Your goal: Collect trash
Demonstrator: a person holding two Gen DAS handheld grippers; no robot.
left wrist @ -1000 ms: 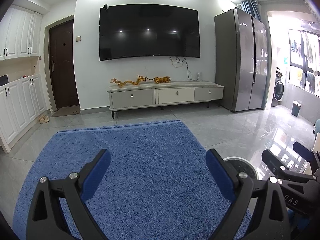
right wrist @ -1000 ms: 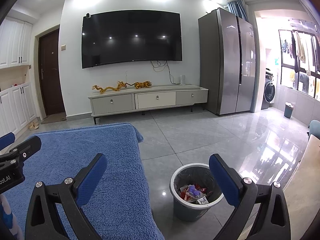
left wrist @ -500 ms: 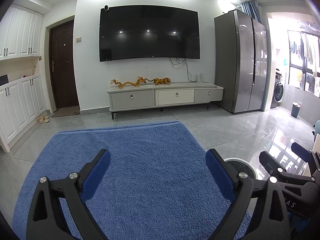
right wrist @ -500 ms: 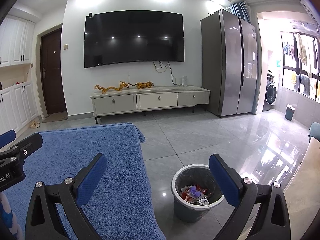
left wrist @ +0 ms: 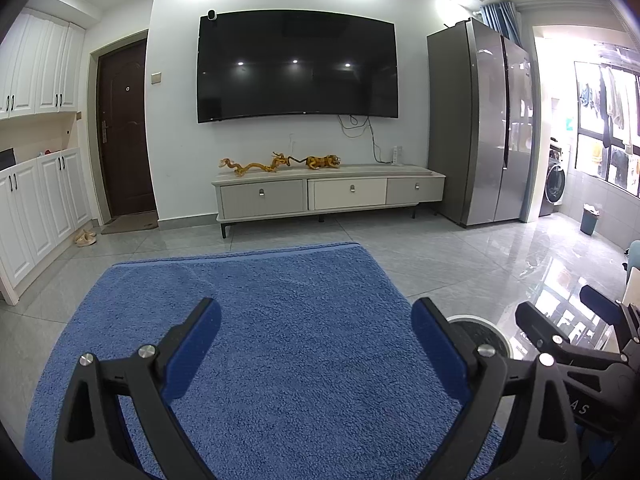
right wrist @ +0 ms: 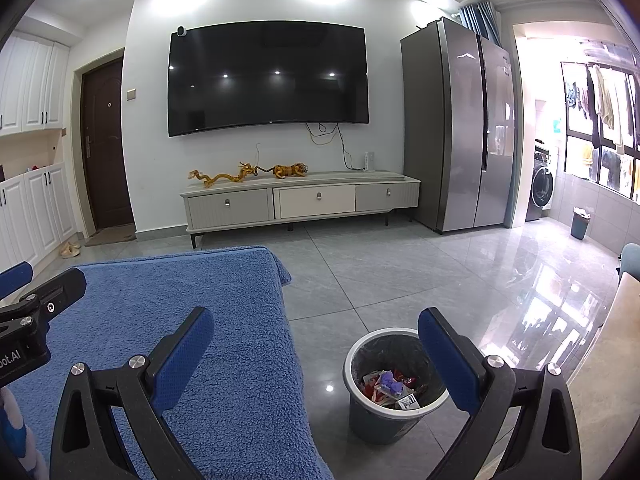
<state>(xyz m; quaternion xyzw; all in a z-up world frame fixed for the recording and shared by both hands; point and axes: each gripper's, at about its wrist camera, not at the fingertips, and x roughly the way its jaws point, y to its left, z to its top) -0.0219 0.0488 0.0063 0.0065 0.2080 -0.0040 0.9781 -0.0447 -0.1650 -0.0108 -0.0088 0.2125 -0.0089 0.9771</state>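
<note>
A grey trash bin (right wrist: 390, 396) stands on the tiled floor beside a table under a blue cloth (right wrist: 208, 352). Several wrappers (right wrist: 390, 386) lie inside it. My right gripper (right wrist: 316, 344) is open and empty, held above the cloth's right edge and the bin. My left gripper (left wrist: 316, 332) is open and empty above the blue cloth (left wrist: 256, 312). The bin's rim (left wrist: 486, 330) shows behind its right finger. The right gripper shows in the left wrist view (left wrist: 560, 320), and the left gripper shows in the right wrist view (right wrist: 40, 292). No trash shows on the cloth.
A TV cabinet (right wrist: 300, 200) with golden figurines stands at the far wall under a wall TV (right wrist: 268, 76). A grey fridge (right wrist: 460, 124) is at the right, a small blue bin (right wrist: 580, 222) near the balcony, white cupboards (left wrist: 36, 184) at the left.
Both views have shifted slightly; the right gripper has drifted a little to the left relative to the bin. Both grippers stay open and empty.
</note>
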